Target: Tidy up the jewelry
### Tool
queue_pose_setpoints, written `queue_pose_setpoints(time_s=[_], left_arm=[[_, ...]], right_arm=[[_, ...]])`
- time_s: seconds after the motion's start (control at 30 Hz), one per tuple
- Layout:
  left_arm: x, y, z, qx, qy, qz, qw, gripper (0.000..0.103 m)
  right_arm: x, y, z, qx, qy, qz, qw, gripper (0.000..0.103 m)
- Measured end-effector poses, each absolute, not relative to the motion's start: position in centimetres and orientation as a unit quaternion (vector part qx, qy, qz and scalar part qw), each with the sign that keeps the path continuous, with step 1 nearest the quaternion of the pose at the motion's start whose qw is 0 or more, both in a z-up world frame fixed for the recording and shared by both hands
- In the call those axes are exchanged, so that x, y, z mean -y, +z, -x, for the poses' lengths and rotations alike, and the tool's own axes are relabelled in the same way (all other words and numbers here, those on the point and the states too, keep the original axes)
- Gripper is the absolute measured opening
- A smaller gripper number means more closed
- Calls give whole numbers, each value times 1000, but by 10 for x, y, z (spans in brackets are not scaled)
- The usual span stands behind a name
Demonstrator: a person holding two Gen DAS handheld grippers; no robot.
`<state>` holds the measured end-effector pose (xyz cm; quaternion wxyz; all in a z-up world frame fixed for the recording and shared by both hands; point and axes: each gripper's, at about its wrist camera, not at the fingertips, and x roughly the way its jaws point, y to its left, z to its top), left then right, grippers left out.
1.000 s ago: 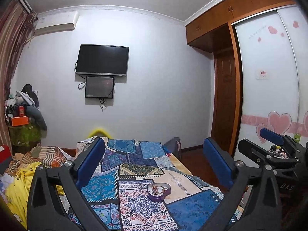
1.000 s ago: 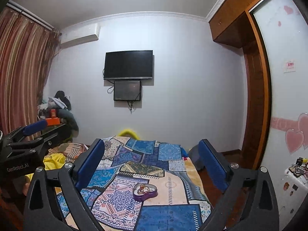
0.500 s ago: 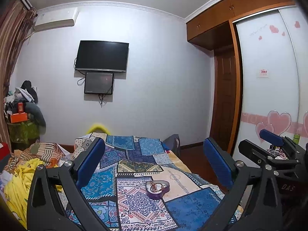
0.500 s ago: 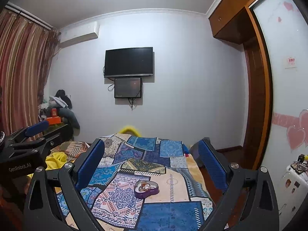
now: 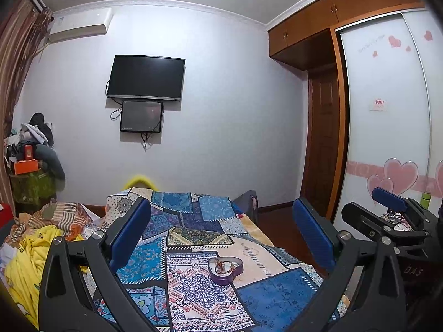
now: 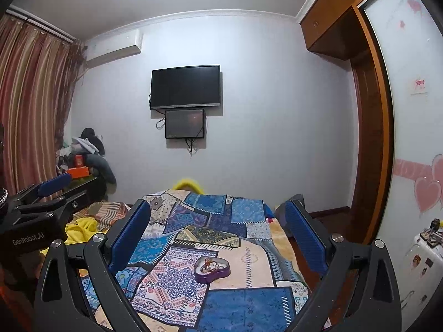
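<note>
A purple heart-shaped box (image 5: 225, 270) lies open on the patchwork bedspread (image 5: 193, 238), with gold-coloured jewelry (image 5: 223, 266) tangled inside. The right wrist view shows the same box (image 6: 212, 269) and jewelry (image 6: 208, 265). My left gripper (image 5: 221, 232) hovers well above and short of the box, open, with nothing between its blue pads. My right gripper (image 6: 218, 228) is open too, held at a similar height over the bed. Each gripper appears at the edge of the other's view: the right one (image 5: 387, 215) on the right, the left one (image 6: 47, 193) on the left.
Crumpled yellow and striped clothes (image 5: 33, 249) lie on the bed's left side. A cluttered stand (image 5: 30, 166) sits by the curtain. A TV (image 5: 146, 77) hangs on the far wall. A wardrobe with heart decals (image 5: 387, 138) and a small table with items (image 6: 427, 235) stand on the right.
Both cameras have tilted slightly downward and drifted a little; the wall and TV sit lower in view than a second ago. Both grippers stay open, and the box has not moved.
</note>
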<state>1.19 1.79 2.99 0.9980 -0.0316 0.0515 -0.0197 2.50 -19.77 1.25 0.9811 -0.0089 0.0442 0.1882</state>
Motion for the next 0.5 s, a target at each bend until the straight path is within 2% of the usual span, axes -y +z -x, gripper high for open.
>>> queue_pose_setpoints(time_s=[0.5], left_arm=[[-19, 26, -20, -64, -21, 36, 997, 103]], right_arm=[[200, 9, -30, -59, 188, 7, 980, 97]])
